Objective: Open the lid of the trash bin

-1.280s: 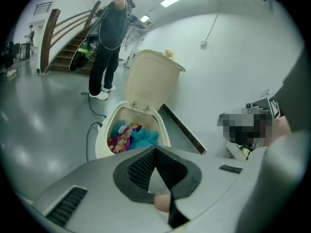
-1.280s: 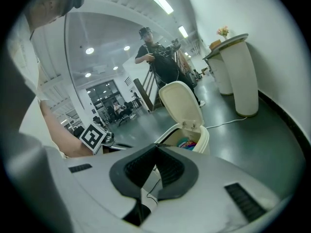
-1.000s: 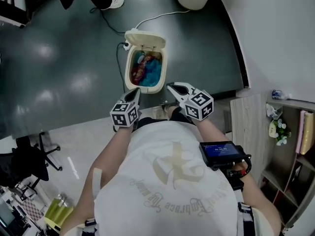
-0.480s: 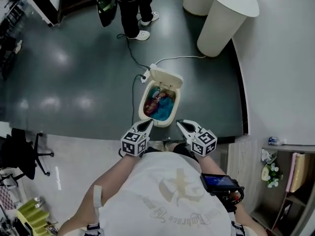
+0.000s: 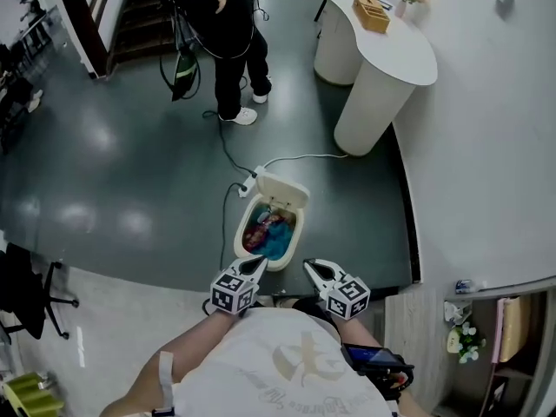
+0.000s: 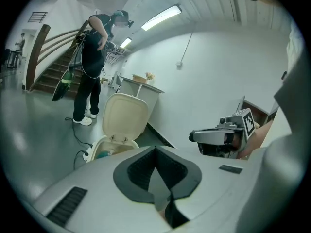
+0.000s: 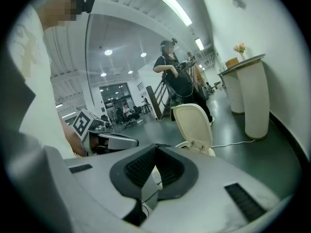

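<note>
Bin: the cream oval plastic trash bin [image 5: 240,235] stands on the dark glossy floor [image 5: 113,163], just ahead of the person's 2 claws.
Lid: the cream lid [image 5: 280,189] stands upright at the bin's far edge, so the bin's mouth is uncovered.
Contents: blue and red rubbish [image 5: 268,231] lies inside the bin.
Left claw: the left claw [image 5: 259,262] is pressed together on nothing, on the bin's near side, not touching it.
Right claw: the right claw [image 5: 309,266] is pressed together and empty, by the bin's near right corner, apart from it.
Cable: a white cable [image 5: 304,157] lies on the floor beside the bin's lid.
Bystander: a person in black clothes [image 5: 221,24] stands well beyond the bin.
</note>
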A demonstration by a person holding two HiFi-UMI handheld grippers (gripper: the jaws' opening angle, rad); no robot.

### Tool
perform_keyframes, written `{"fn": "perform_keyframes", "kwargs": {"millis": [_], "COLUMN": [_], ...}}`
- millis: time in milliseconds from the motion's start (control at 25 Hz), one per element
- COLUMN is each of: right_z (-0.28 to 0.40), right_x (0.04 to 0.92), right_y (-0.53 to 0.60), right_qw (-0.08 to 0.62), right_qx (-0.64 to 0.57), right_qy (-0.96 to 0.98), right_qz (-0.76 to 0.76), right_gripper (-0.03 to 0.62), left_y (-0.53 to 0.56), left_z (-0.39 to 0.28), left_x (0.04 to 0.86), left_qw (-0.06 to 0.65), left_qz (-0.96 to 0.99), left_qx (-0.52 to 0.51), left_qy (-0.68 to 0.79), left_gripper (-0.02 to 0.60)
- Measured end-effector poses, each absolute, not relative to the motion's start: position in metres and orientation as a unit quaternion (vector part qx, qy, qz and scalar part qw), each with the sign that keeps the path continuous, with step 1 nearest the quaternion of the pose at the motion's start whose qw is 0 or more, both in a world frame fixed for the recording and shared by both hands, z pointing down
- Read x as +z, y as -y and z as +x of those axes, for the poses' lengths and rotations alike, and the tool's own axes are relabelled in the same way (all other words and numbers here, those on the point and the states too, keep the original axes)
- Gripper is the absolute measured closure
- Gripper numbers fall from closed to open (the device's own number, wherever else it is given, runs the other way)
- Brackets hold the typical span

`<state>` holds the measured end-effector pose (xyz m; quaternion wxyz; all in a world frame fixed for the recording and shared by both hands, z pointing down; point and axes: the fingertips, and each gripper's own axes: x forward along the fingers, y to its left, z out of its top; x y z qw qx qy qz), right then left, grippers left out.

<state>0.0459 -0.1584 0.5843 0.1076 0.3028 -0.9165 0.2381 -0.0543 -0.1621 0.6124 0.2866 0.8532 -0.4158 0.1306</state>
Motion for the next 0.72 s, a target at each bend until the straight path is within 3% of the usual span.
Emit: {"fn": "perform_keyframes", "kwargs": {"millis": [720], "right_z": [0.057], "right_x": [0.5907], "right_y": [0.148], "right_qw": [0.099], "right_qx": [0.243], "right_qy": [0.905], "right_qz": [0.335], "right_gripper": [0.589], "left_y": [0.1579], "left_z": [-0.0535], "left_x": [0.6171], "left_qw": [0.281], "left_qz": [0.86], "left_qx": [0.142], "left_qy": [0.401], "left_gripper": [0.568]}}
